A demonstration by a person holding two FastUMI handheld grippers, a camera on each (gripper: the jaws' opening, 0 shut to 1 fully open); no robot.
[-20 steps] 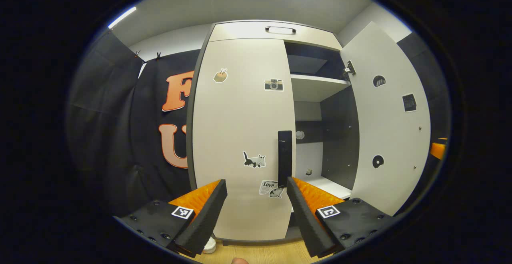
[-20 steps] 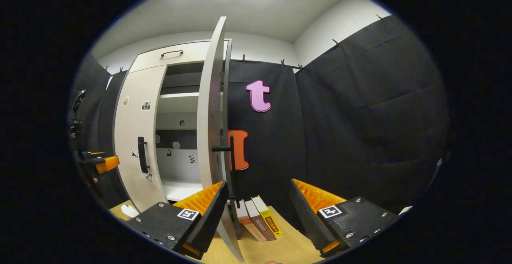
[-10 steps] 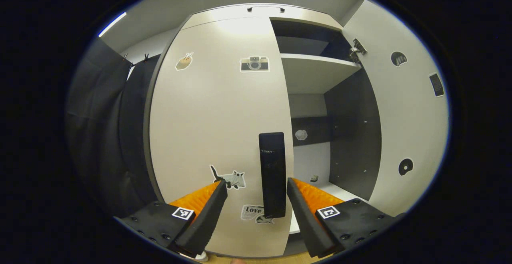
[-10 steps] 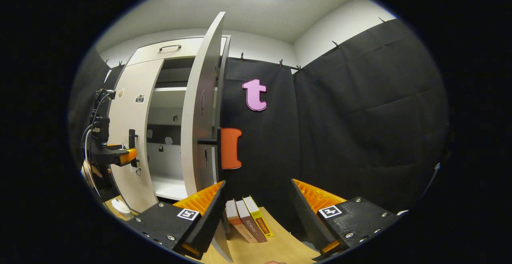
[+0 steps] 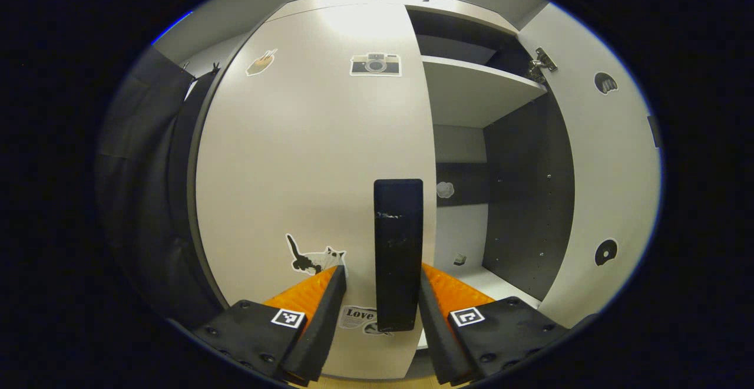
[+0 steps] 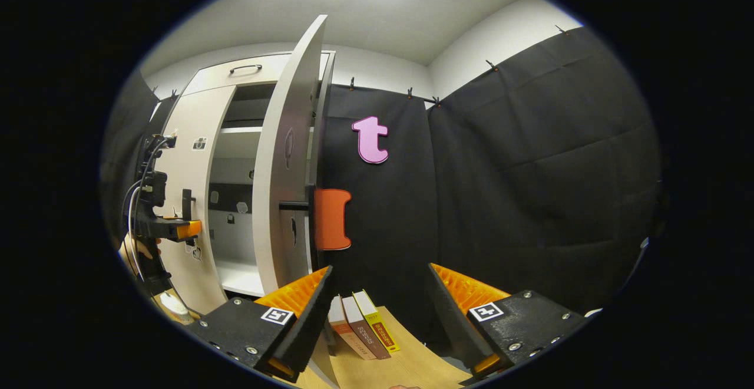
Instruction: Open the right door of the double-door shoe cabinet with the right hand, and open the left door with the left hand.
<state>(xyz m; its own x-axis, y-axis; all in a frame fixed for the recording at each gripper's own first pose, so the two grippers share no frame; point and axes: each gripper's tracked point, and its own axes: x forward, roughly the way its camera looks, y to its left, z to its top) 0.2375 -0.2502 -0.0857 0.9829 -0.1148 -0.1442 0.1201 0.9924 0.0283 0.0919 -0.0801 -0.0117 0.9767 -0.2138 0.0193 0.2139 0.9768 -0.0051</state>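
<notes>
The left gripper point(image 5: 377, 294) stood open, its fingers on either side of the handle point(image 5: 398, 247) on the left door point(image 5: 306, 165), with gaps showing on both sides, so it held nothing yet; that door lay shut against the cabinet point(image 5: 389, 0); beside it the right door point(image 5: 612, 165) stood swung wide, with a shelf point(image 5: 471, 88) and the dark inside exposed; stickers point(image 5: 309, 256) dotted the left door's face.

The right gripper point(image 6: 377, 300) was open and empty, pointed past the right door's edge point(image 6: 283, 159) toward the wall cloth point(image 6: 530, 171); books point(image 6: 359, 330) stood on the floor below it; far to its left, the left gripper point(image 6: 188, 228) showed at the handle point(image 6: 187, 200).

Judging from this, half the task seemed done; the risk lay in the grip: if the fingers closed too low on the handle, near its bottom end, they might slip off when pulling; a straight pull, not an arc following the hinge, could also twist the handle out.
</notes>
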